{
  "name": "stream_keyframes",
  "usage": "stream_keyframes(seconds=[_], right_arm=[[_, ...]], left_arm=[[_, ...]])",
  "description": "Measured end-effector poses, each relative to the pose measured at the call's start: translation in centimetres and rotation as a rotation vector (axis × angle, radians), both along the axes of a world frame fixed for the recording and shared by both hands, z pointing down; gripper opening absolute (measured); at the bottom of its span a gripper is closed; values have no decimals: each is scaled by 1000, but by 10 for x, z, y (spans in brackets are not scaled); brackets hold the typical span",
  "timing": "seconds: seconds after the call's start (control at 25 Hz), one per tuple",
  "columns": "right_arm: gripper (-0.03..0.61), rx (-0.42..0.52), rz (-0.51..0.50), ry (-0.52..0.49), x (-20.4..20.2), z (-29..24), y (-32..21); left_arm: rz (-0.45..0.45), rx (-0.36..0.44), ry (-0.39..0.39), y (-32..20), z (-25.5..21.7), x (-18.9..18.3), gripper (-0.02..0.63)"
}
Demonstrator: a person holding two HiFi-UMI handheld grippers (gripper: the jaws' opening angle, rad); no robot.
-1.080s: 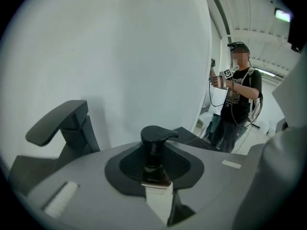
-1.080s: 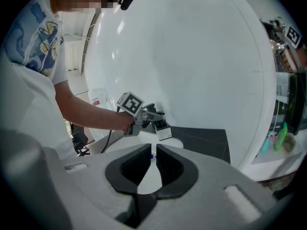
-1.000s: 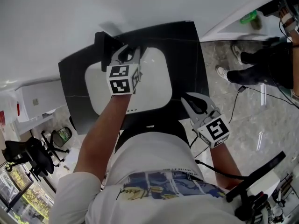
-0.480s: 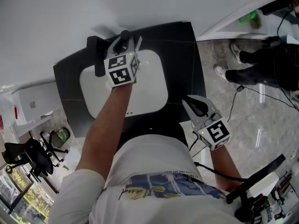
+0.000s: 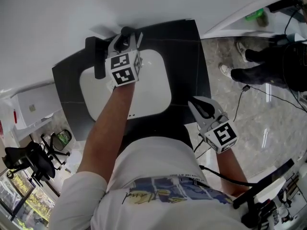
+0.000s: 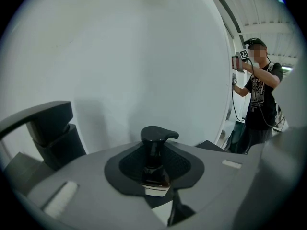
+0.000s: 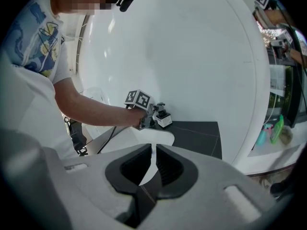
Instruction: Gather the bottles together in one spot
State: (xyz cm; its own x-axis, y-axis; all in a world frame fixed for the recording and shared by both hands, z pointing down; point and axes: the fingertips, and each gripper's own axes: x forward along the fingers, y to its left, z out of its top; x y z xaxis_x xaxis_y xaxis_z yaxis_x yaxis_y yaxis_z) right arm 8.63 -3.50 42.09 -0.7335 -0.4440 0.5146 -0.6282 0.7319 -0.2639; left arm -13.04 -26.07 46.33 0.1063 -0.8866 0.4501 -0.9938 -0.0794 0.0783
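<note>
A pump bottle (image 6: 154, 143) with a black pump head and a white body sits between the jaws of my left gripper (image 6: 156, 169), which is shut on it. In the head view that gripper (image 5: 124, 41) holds the bottle (image 5: 126, 32) over the back rim of the white sink (image 5: 153, 90), close to the wall. From the right gripper view the same bottle (image 7: 163, 117) shows beside the left gripper (image 7: 152, 114). My right gripper (image 5: 204, 107) hovers at the front right corner of the black counter (image 5: 192, 51); its jaws (image 7: 153, 164) are shut with nothing between them.
A black faucet (image 5: 98, 56) stands at the sink's back left, just left of the held bottle (image 6: 48, 133). The white wall rises right behind the counter. Green and blue bottles (image 7: 276, 131) stand on a shelf at the right. Another person (image 6: 259, 95) stands on the marble floor at the right.
My left gripper has carried the pump bottle from over the sink back and to the left, toward the wall and the faucet. The right gripper has stayed where it was.
</note>
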Motion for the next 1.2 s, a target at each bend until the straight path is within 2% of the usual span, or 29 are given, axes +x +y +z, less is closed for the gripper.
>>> stream_keyframes(seconds=[0.16,0.24,0.44,0.72,0.88,1.04,1.2], right_arm=[[31,-4,-6,2,-1,1,1],[32,-4,-7,2,-3,0,1],[32,1,-14,4,-9,-2,3],[31,11,-30,3,-22,-5,7],[31,13,-34,-1,-31,-6,13],[32,12,-38,0,-44,-7,24],[32,17,-35,-4,-65,-11,40]], left_arm=[[-1,13,-20,0,1,1,100],[3,7,-28,1,2,1,157],[42,15,-31,3,-1,5,196],[74,28,-62,26,-1,7,187],[125,22,-70,49,3,16,176],[201,-10,-90,85,15,23,169],[256,-75,-117,129,36,10,155]])
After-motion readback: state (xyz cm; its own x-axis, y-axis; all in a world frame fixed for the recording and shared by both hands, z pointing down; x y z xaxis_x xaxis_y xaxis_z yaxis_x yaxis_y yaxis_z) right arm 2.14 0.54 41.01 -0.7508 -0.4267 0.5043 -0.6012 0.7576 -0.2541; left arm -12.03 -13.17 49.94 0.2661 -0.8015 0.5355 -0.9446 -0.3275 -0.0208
